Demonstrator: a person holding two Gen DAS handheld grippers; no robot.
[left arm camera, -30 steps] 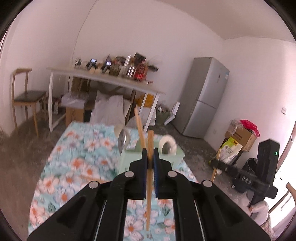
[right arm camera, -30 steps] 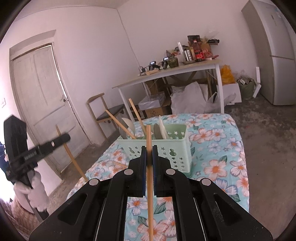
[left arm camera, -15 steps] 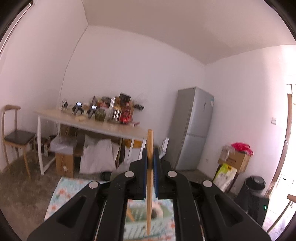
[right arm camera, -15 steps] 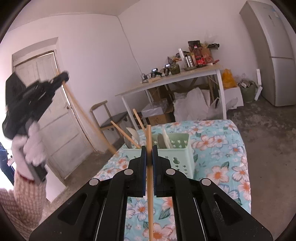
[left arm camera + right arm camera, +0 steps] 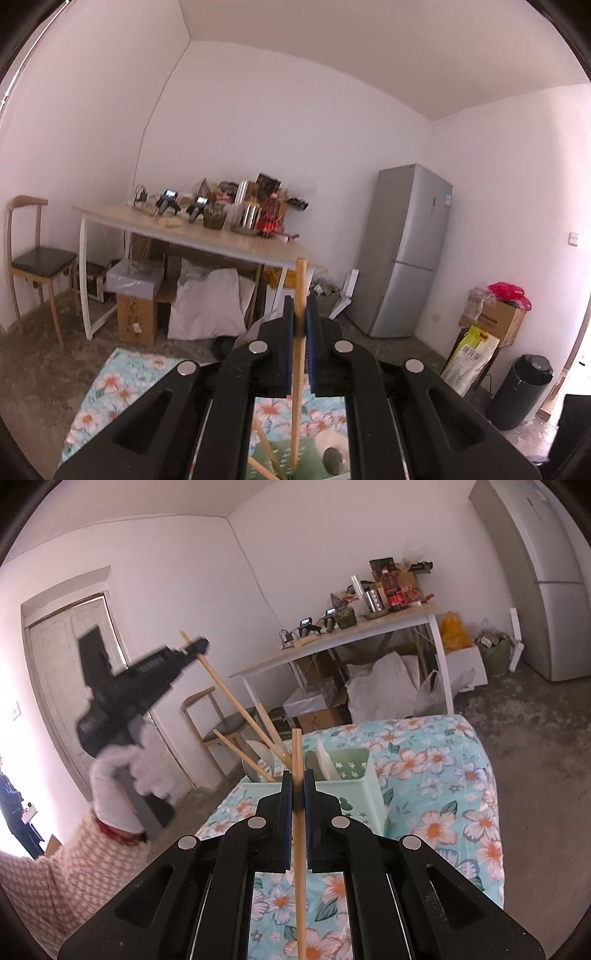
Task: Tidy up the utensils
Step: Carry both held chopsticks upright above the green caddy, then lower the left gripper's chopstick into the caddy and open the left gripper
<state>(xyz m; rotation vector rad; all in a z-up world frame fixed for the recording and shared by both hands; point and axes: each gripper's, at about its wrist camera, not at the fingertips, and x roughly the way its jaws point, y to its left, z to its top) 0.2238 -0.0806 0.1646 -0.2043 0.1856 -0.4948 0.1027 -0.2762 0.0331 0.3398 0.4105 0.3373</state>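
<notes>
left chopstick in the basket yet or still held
Held, tip just inside. The left gripper is shut on the chopstick, whose lower end dips into the green basket beside other chopsticks and spoons.

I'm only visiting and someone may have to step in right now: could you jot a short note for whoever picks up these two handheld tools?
Left tool: shut on a wooden chopstick, held high, its lower end reaching down into the green basket.
Right tool: shut on another chopstick, short of the basket.
Basket stands on the floral tablecloth.
Done: two chopsticks and several spoons already stand in the basket.
Left: release the left chopstick into the basket, then the right one.
</notes>
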